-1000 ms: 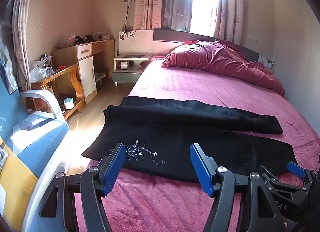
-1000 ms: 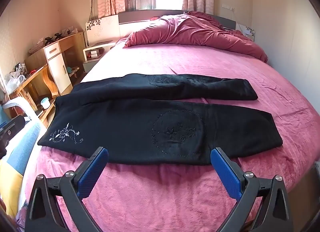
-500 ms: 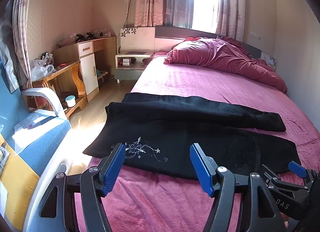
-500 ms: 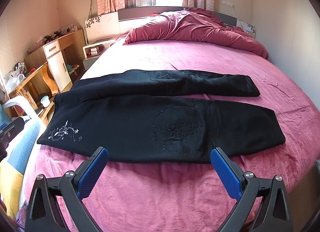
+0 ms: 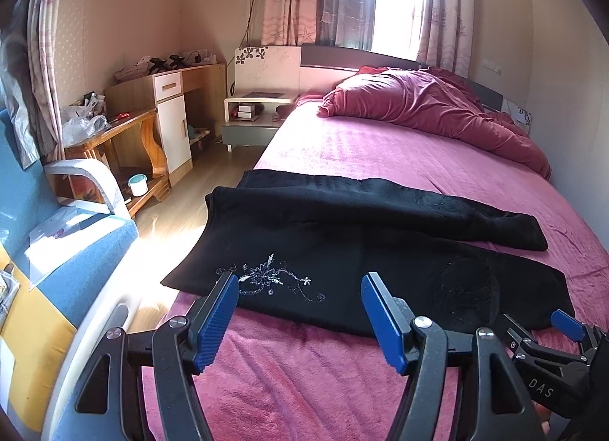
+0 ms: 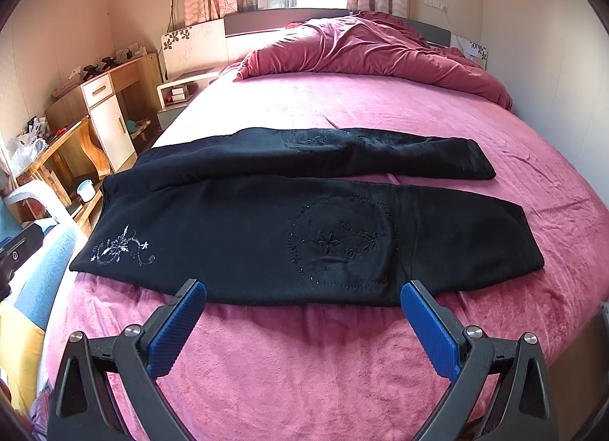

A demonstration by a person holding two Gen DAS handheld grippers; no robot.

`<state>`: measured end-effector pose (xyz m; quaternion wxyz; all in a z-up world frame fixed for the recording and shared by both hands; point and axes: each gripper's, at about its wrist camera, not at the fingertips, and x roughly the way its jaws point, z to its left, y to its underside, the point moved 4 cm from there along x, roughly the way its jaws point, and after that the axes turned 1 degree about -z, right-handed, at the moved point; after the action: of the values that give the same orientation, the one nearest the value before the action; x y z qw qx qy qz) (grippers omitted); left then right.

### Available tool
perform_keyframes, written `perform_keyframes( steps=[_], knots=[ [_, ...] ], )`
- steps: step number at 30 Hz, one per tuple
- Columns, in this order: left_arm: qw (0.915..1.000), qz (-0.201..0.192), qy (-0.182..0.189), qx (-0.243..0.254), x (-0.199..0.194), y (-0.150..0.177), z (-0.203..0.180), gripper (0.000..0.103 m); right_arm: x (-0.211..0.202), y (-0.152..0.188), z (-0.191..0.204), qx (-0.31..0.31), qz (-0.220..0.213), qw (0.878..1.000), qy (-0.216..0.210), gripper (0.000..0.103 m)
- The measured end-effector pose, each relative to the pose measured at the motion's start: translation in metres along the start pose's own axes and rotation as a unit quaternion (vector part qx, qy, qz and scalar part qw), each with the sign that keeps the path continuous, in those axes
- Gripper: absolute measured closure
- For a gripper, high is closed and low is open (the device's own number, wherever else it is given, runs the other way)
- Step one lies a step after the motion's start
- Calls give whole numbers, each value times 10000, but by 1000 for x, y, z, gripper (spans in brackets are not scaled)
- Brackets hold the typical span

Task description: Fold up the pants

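Bedroom, pink bed: black pants spread flat, legs apart, unfolded. Left gripper and right gripper held short of near edge, fingers wide, empty. Next judged: near leg gripped, laid over far leg.

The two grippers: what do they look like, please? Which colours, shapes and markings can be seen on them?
The left gripper and the right gripper look alike: black plastic arms with triangular cut-outs and silver bolts, each ending in two flat blue fingers with fine ribbing. In the left wrist view the right gripper's side shows white letters "DAS". No cables or sleeves are visible.
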<state>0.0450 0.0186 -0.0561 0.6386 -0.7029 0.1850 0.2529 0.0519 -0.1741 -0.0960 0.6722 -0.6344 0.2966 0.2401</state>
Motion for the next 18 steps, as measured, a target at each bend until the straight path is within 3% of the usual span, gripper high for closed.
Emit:
perform_keyframes(
  steps=[18],
  knots=[
    [9999, 141, 10, -41, 4, 4, 4, 35, 3, 3, -8, 61, 22, 10000, 40, 0]
  ],
)
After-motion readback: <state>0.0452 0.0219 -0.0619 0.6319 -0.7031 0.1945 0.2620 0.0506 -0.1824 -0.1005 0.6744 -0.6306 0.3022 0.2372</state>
